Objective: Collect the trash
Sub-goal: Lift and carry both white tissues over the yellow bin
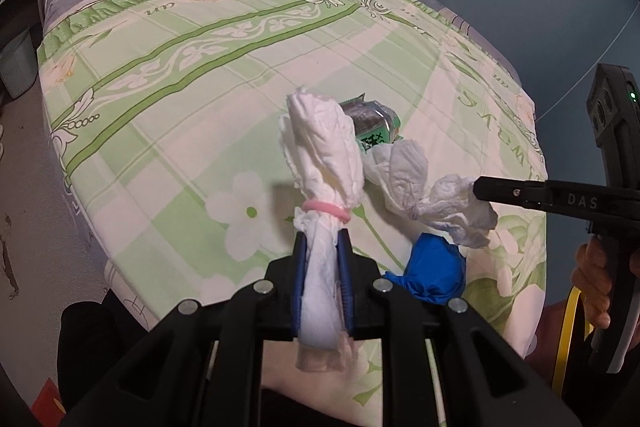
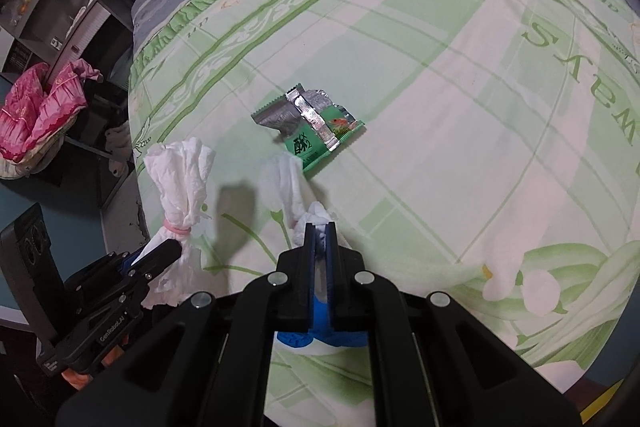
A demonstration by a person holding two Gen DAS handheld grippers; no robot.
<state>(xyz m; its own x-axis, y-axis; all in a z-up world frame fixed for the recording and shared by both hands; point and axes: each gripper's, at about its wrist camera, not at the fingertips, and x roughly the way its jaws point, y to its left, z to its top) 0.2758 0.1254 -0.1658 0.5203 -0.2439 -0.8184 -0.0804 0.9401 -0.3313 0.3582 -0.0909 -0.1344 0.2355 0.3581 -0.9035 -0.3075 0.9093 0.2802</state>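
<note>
Now, left gripper (image 1: 323, 247): its jaws are clamped on a white tissue roll (image 1: 324, 155) bound with a pink band (image 1: 326, 209); the roll stands up along the fingers, off the bed.
Right gripper (image 2: 319, 231): pressed together on a twisted tissue (image 2: 286, 179), with something blue (image 2: 320, 337) under the fingers; whether the blue thing is gripped too is not clear.
Wrapper (image 2: 312, 125): green and silver, flat on the bedsheet (image 2: 440, 107), not collected.
Key relation: the wrapper lies straight ahead of the right fingers, beyond the tissue tip; its long side runs across them. The right hand seems nearer.
Likely next: both hands are full, so they probably need emptying first.
</note>
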